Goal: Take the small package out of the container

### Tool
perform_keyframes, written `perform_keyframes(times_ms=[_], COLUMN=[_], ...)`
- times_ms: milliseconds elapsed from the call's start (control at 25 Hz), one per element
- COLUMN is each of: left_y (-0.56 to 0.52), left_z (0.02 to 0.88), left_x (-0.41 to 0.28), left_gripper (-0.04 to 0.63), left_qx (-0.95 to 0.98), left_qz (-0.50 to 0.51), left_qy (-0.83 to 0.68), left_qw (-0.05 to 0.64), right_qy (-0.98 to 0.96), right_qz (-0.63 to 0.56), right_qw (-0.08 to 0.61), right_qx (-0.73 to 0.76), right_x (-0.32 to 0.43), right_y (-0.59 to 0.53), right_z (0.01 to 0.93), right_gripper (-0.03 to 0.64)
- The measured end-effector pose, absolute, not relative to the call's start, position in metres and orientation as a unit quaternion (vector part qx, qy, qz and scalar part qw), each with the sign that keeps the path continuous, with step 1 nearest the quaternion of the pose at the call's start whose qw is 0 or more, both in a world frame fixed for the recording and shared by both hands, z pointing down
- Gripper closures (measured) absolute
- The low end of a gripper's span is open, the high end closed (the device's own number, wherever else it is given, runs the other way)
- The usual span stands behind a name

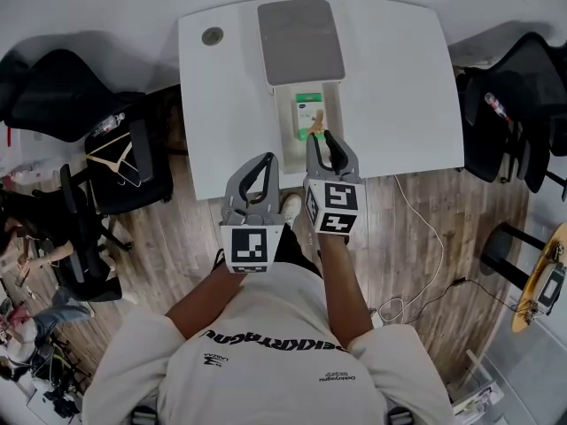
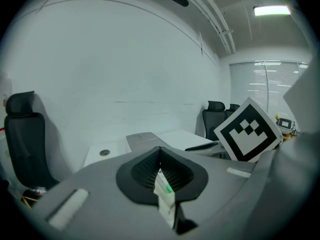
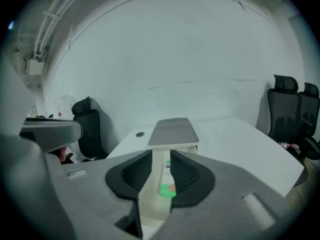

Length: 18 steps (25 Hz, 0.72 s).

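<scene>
Left gripper view only: the left tool (image 2: 160,153) is pressed together on a thin white packet (image 2: 165,196) with a green mark, which is not made out from the head view.

Right gripper view: the right tool (image 3: 161,159) is held spread, nothing pinched. Through the gap the small package (image 3: 167,188) is seen lying inside the container (image 3: 150,204), whose far end is covered by a grey lid (image 3: 174,131).

The container is carried by a white tabletop (image 1: 399,87). Wood floor (image 1: 425,237) is seen nearer than the container, and black chairs (image 1: 106,140) are placed to either side of it.

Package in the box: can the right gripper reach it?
Probably yes. The lid is slid back, so the package lies uncovered in the box. The right gripper hangs close above it, jaws apart, with nothing in between.
</scene>
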<state>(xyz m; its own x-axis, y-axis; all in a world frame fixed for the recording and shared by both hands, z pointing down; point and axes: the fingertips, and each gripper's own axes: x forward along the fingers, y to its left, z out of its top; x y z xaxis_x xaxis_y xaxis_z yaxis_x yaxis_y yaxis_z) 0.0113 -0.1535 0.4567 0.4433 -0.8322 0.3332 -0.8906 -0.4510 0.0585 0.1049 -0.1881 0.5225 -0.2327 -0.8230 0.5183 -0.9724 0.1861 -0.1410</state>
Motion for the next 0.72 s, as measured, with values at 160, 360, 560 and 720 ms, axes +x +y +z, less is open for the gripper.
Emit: perform_keyframes(times_ms=[160, 360, 560, 720], left_y=[-0.158, -0.161, -0.164, -0.165], left_z=[0.461, 0.463, 0.465, 0.468], left_x=[0.012, 0.011, 0.011, 0.010], left_gripper=[0.588, 0.588, 0.588, 0.588], left_qx=[0.840, 0.840, 0.839, 0.838], left_qz=[0.131, 0.130, 0.132, 0.134], left_qy=[-0.514, -0.514, -0.515, -0.515], left_qw=[0.115, 0.118, 0.120, 0.122], right_qy=[-0.750, -0.748, -0.745, -0.735], right_qz=[0.233, 0.243, 0.250, 0.263], right_qw=[0.178, 0.192, 0.210, 0.227], right_qx=[0.593, 0.588, 0.582, 0.582], right_x=[0.106, 0.104, 0.104, 0.105], right_y=[-0.196, -0.203, -0.208, -0.211], right_z=[0.534, 0.546, 0.560, 0.576], right_gripper=[0.502, 0.471, 0.445, 0.431])
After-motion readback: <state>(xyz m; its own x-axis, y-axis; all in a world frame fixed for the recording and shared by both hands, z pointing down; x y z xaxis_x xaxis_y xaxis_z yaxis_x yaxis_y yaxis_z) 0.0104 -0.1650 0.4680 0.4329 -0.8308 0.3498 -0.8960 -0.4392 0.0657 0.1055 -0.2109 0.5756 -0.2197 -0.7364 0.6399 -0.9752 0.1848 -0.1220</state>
